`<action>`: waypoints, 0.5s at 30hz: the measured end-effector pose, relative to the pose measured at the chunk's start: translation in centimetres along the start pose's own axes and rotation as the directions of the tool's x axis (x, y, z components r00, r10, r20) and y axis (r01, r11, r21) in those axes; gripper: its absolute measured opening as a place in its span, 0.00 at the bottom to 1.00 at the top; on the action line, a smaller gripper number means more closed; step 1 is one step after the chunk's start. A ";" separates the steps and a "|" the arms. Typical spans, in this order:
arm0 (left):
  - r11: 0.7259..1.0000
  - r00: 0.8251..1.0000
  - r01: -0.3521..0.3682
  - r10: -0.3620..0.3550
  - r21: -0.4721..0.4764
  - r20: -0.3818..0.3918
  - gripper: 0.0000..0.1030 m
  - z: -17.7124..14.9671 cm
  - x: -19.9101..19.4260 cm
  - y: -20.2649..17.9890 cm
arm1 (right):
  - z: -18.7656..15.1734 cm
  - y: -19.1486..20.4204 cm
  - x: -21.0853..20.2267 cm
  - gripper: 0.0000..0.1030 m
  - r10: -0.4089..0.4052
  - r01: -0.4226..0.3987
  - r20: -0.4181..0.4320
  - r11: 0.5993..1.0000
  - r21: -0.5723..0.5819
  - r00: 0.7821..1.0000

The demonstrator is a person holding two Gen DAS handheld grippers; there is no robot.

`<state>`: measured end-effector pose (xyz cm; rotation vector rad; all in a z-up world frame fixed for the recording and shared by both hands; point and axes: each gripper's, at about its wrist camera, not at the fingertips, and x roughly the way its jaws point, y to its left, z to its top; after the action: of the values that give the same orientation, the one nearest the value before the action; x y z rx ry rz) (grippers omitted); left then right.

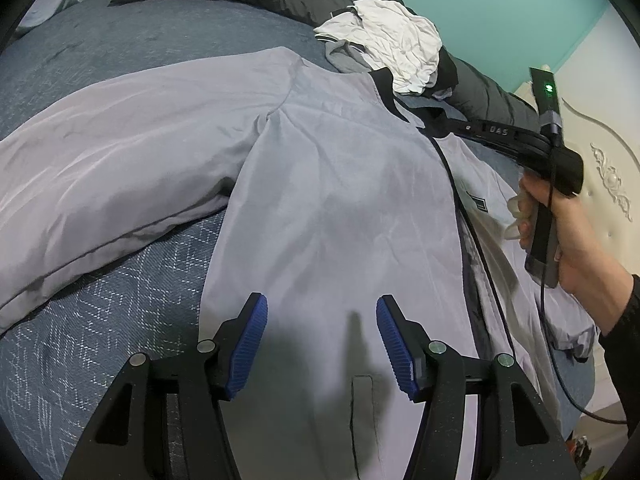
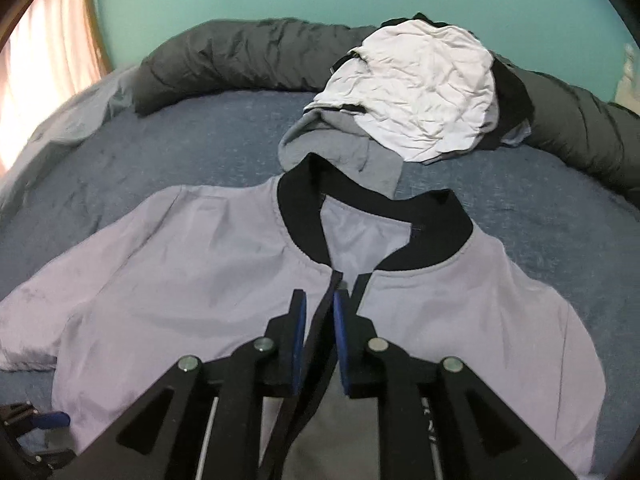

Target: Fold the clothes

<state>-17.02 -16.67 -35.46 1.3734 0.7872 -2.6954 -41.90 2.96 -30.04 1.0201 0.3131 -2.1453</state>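
A pale grey jacket (image 1: 340,180) (image 2: 180,272) with a black collar (image 2: 296,216) lies front up on the bed, one sleeve spread out to the side. My left gripper (image 1: 320,308) hovers open over the jacket's lower front, and nothing sits between its blue pads. My right gripper (image 2: 320,300) hangs just below the collar with its jaws a narrow gap apart. The dark zipper edge (image 2: 320,320) runs loosely between the pads, and they do not press on it. In the left wrist view a hand (image 1: 560,232) holds the right gripper (image 1: 452,122) near the collar.
A pile of crumpled clothes topped by a white garment (image 2: 424,92) (image 1: 396,44) lies just beyond the collar. A rolled dark duvet (image 2: 224,56) lines the far edge of the blue bed sheet (image 2: 200,140). A white headboard (image 1: 600,152) stands at the right.
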 end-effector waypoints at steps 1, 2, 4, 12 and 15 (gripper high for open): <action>1.000 1.000 0.000 0.000 0.000 0.000 0.60 0.0 0.0 -0.1 | -0.2 -0.2 -0.1 0.13 0.042 -0.042 0.003 0.999 0.020 0.999; 1.000 1.000 0.000 0.000 0.002 -0.001 0.60 0.0 0.0 -0.1 | -0.4 -0.1 0.1 0.13 0.072 -0.072 -0.008 0.997 0.027 0.997; 1.000 1.000 0.000 0.000 0.006 -0.007 0.60 0.0 0.3 -0.2 | -1.0 0.8 1.0 0.13 0.104 -0.104 -0.054 0.995 0.000 0.993; 1.000 1.000 0.006 -0.006 0.007 -0.015 0.60 0.2 0.6 -0.2 | -3.6 1.8 5.3 0.13 0.091 -0.094 -0.212 0.996 -0.004 0.973; 1.000 1.000 0.005 -0.004 0.009 -0.016 0.60 0.3 0.6 -0.2 | -3.0 1.5 3.8 0.13 0.098 -0.095 -0.175 0.995 0.028 0.980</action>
<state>-17.66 -16.47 -35.73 1.3981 0.7808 -2.6985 -40.75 1.39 -34.74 1.2155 0.3206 -1.9788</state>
